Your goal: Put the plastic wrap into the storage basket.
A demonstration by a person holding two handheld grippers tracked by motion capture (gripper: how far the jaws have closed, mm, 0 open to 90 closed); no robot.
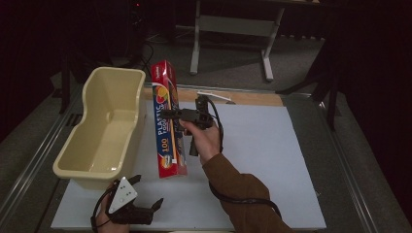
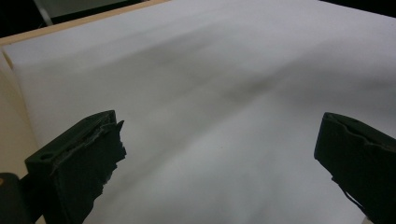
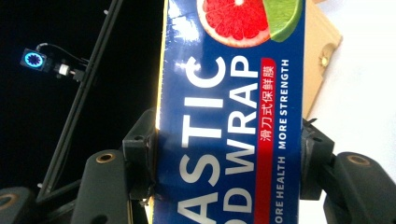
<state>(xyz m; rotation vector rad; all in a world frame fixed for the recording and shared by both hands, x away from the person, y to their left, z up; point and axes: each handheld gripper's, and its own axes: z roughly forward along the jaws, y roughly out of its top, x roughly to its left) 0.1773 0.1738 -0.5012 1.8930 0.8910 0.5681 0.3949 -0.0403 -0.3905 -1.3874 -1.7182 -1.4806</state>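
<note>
Plastic wrap box (image 1: 169, 121) is what we have in hand, a long red-and-blue carton held clear of the white mat (image 1: 272, 160), tilted so its top end leans toward the far side and its lower end hangs just above the mat near the tub (image 1: 104, 128). Our right gripper (image 1: 170, 114) clamps it across the narrow width at about mid-length; in the right gripper view the jaws press on both long edges of the box (image 3: 229, 121), with the printed face turned toward the camera. We judge that the mid-length grip keeps so long a carton balanced and stops it from swinging about the jaws. The beige tub stands just to the left of the box, open side up and with nothing inside, so the likely aim is to lay the box into it; the box seems close to the tub's length, which would call for lining the two up before lowering. Our left gripper (image 1: 145, 191) rests low at the near edge of the mat, beside the tub's near end, its jaws spread wide with nothing between them; in the left gripper view they frame bare mat (image 2: 224, 93). We take it as waiting out of the way, near enough to steady the tub if needed.
</note>
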